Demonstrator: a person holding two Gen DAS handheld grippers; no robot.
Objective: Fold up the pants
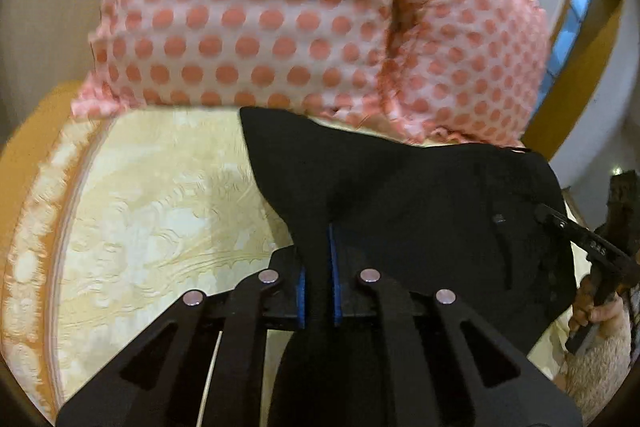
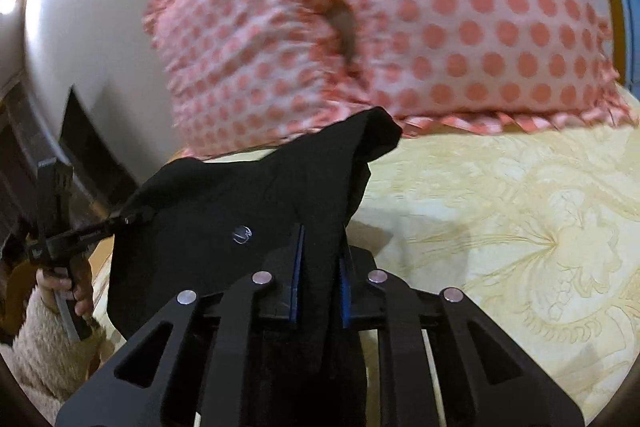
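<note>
While both tongs, left (image 1: 318, 279) and right (image 2: 320, 283), pinch the black pants (image 1: 420, 195) held above the bed (image 1: 168, 195) before the dotted pillows (image 1: 256, 15), the fabric appears soft, light and limp, best gripped at opposite edges.

place: home bedroom | evidence: polka-dot pillows (image 1: 256, 15), cream patterned bedspread (image 1: 160, 211)

Cream patterned bedspread (image 1: 160, 211), polka-dot pillows (image 1: 256, 15), pale wall (image 2: 100, 27).
</note>
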